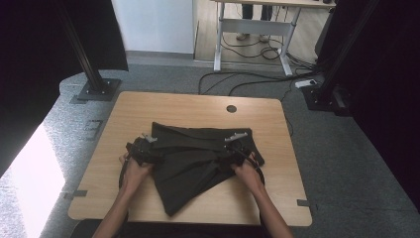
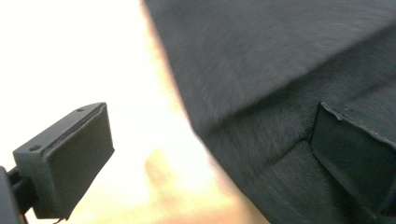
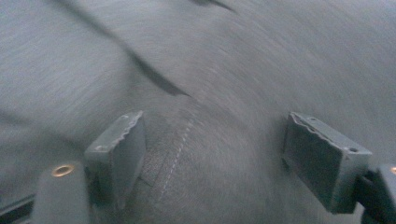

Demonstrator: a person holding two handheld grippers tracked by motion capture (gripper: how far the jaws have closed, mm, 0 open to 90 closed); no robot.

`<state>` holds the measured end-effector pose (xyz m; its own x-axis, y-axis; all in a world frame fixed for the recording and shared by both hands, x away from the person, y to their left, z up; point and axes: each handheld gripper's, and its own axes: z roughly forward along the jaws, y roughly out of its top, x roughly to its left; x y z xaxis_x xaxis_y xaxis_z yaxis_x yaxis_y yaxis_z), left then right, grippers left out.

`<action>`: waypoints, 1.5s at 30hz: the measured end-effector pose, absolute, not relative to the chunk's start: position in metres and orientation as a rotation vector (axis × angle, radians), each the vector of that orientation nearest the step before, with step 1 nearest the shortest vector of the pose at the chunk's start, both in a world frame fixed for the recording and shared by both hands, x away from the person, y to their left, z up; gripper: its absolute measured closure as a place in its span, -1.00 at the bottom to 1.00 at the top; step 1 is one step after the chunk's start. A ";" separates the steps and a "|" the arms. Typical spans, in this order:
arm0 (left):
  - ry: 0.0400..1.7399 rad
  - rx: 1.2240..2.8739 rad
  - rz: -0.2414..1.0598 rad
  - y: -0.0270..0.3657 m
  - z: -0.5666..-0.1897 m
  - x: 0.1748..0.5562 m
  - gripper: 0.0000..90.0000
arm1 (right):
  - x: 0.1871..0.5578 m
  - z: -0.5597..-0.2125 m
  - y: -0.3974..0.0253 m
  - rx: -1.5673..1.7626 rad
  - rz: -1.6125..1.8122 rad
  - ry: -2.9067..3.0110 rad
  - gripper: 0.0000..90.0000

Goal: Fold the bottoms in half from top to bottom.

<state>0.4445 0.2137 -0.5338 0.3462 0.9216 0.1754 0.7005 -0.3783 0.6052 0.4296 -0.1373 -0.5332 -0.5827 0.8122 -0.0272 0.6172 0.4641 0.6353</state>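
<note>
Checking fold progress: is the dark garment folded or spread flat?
Partly folded. The dark garment lies on the table with layers overlapping along diagonal creases, narrowing to a point near the front edge.

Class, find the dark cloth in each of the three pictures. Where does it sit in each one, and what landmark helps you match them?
High view: the cloth lies mid-table, between the two grippers.
Left gripper view: it covers the upper right, its edge running diagonally against the pale tabletop.
Right gripper view: it spreads across the whole picture, behind both open jaws; a stitched seam runs between them.
Shared landmark: the cloth's left edge on the table, seen in the high and left gripper views.
</note>
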 end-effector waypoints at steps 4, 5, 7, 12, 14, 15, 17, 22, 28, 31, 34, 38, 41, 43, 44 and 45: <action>1.412 2.207 0.661 0.211 -0.533 0.471 -1.00 | 0.388 -0.534 -0.123 1.223 0.853 2.354 -0.40; 1.410 2.207 0.647 0.210 -0.533 0.476 -1.00 | 0.380 -0.534 -0.119 1.215 0.848 2.336 -0.37; 1.410 2.211 0.621 0.207 -0.532 0.480 -1.00 | 0.371 -0.533 -0.115 1.213 0.832 2.323 -0.37; 1.383 2.224 0.585 0.217 -0.525 0.473 -1.00 | 0.373 -0.529 -0.123 1.225 0.877 2.344 -0.54; 1.372 2.198 0.551 0.226 -0.518 0.466 -0.99 | 0.373 -0.524 -0.127 1.212 0.903 2.350 -0.56; 1.369 2.181 0.530 0.230 -0.515 0.462 -1.00 | 0.374 -0.520 -0.129 1.200 0.908 2.350 -0.59; 1.357 2.153 0.493 0.238 -0.508 0.454 -1.00 | 0.374 -0.513 -0.133 1.178 0.916 2.337 -0.62; 1.299 2.137 0.380 0.239 -0.503 0.432 -0.98 | 0.379 -0.499 -0.137 1.167 0.970 2.303 -0.66; 1.279 2.193 0.343 0.220 -0.522 0.426 -1.00 | 0.392 -0.507 -0.134 1.192 0.986 2.297 -0.68; 1.292 2.199 0.315 0.215 -0.533 0.431 -1.00 | 0.396 -0.519 -0.134 1.207 0.985 2.309 -0.69; 1.262 2.213 0.343 0.213 -0.539 0.431 -1.00 | 0.396 -0.531 -0.135 1.221 0.985 2.314 -0.70; 1.252 2.225 0.348 0.212 -0.539 0.430 -1.00 | 0.393 -0.540 -0.137 1.221 1.008 2.298 -0.70; 1.250 2.247 0.349 0.206 -0.538 0.427 -0.98 | 0.393 -0.542 -0.136 1.211 0.999 2.295 -0.71; 1.231 2.258 0.340 0.202 -0.534 0.423 -0.78 | 0.393 -0.545 -0.135 1.209 0.998 2.292 -0.73; 1.226 2.261 0.334 0.201 -0.532 0.422 -0.63 | 0.393 -0.545 -0.135 1.213 1.002 2.291 -0.73; 1.229 2.264 0.333 0.200 -0.532 0.422 -0.55 | 0.393 -0.545 -0.135 1.214 1.004 2.290 -0.73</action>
